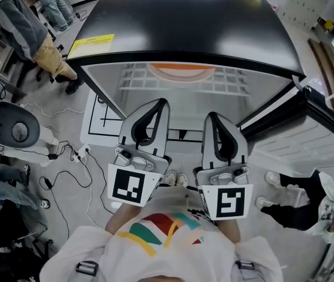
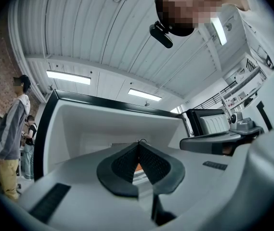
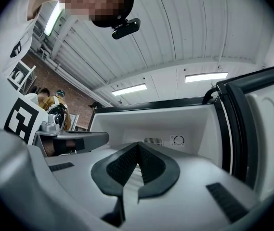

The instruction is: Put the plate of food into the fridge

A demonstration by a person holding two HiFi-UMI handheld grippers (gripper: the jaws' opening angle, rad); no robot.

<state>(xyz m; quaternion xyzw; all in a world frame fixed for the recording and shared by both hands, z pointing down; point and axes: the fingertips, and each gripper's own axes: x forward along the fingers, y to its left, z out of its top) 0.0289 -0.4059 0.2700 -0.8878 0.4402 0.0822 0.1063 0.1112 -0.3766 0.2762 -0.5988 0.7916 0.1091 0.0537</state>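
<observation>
The glossy black-topped fridge [image 1: 202, 22] stands with its door [image 1: 307, 135] swung aside to the right, showing smooth white inner walls. On its white wire-grid shelf [image 1: 225, 82] lies a round orange-rimmed plate [image 1: 181, 70], only partly seen, so what it carries is unclear. Both tools are drawn back near the person's chest. The left gripper [image 1: 162, 102] has its dark, dimpled, curved pads meeting at the tips with nothing clamped; the right gripper [image 1: 211, 116] likewise has its jaws pressed together and empty
</observation>
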